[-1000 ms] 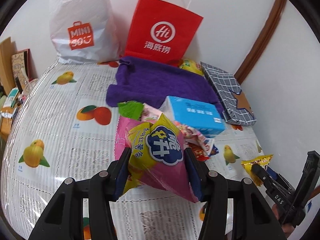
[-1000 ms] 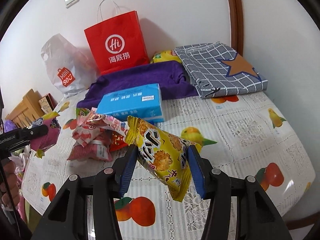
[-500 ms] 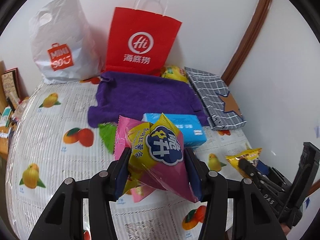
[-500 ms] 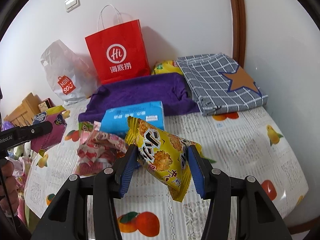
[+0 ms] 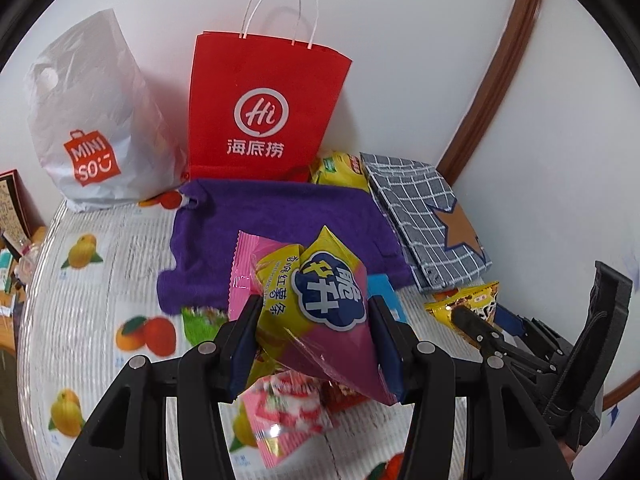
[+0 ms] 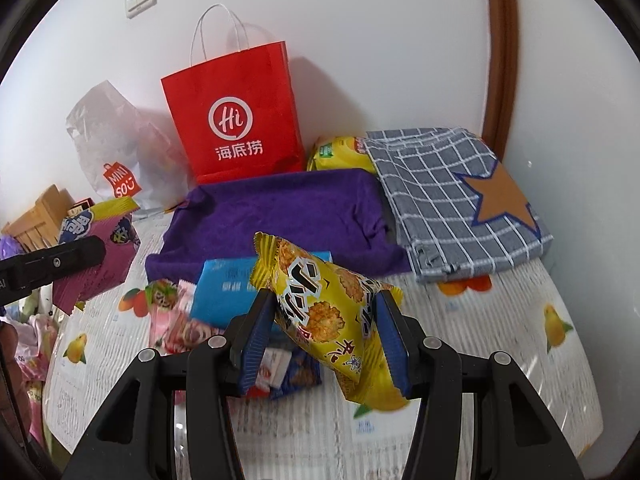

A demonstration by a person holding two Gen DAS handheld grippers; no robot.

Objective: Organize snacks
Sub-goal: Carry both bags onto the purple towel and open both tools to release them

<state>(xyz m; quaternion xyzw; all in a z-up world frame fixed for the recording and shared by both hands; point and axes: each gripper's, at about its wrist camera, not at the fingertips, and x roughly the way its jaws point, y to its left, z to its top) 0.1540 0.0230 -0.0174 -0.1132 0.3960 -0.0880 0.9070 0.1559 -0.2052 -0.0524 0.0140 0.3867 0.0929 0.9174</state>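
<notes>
Covering the desk is a fruit-printed cloth; at its back stands a red paper carrier bag, with a purple towel just in front. Nearer than the towel, raised above loose wrappers, the left gripper has its fingers clamped on a pink-and-yellow snack packet, and the right gripper pinches a yellow rice-cracker packet

Bright even light; fisheye edges; foreground blur
</notes>
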